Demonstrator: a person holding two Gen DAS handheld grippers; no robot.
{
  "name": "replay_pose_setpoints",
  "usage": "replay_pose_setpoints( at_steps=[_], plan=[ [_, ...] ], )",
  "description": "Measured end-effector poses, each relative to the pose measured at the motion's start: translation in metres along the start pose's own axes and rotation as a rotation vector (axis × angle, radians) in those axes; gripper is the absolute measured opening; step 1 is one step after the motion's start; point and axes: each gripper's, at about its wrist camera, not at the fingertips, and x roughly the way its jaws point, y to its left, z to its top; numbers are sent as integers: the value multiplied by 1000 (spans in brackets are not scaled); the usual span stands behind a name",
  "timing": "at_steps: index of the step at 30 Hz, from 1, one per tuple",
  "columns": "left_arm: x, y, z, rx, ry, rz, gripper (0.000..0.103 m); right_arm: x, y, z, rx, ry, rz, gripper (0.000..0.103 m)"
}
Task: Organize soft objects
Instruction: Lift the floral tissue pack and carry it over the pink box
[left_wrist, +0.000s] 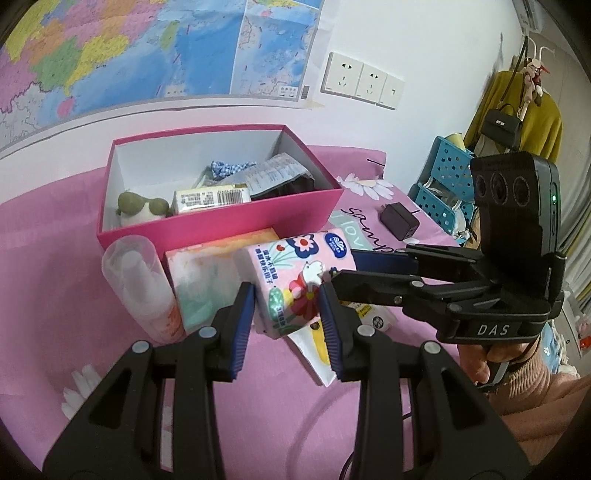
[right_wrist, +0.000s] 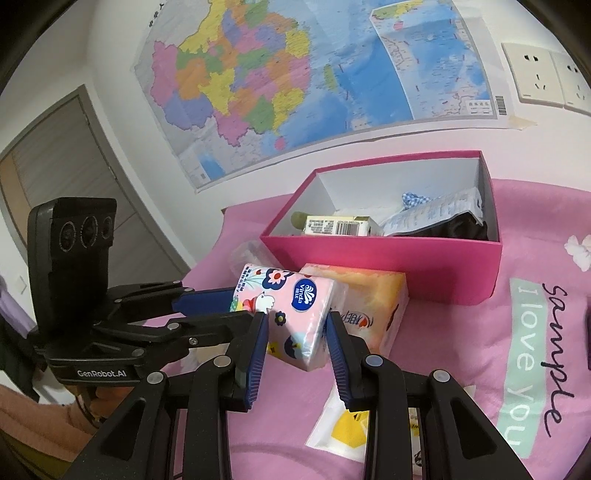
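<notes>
Together, the left hand-held gripper (left_wrist: 286, 317) and the right hand-held gripper (right_wrist: 297, 343) are both clamped on the flowered tissue pack (left_wrist: 295, 280), holding it tilted above the pink bedspread (left_wrist: 55, 295). Behind it, an orange tissue pack (right_wrist: 373, 302) leans against the pink box (right_wrist: 388, 262), which holds other soft things.

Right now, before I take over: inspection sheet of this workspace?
Surface: pink bedsheet, printed lettering.
Job's things: floral tissue pack tilted in front of the pink box, which already holds several items; orange tissue pack, clear tube and white sachet lie beside it.
Clutter: black charger on the sheet.
Grippers: left tongs and right tongs both appear clamped on that pack.
Cables: thin dark cord at the near edge.
Surroundings: wall map, sockets, blue baskets.
</notes>
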Motion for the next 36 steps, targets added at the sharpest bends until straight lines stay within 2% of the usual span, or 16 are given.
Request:
replay_pose_setpoints(
  at_steps=[22, 36],
  plan=[
    [9, 4, 42, 20, -40, 35, 37, -1, -6, 40, -33, -74, -31, 34],
    [23, 12, 72, 9, -53, 63, 37, 9, -19, 65, -41, -91, -46, 34]
  ],
)
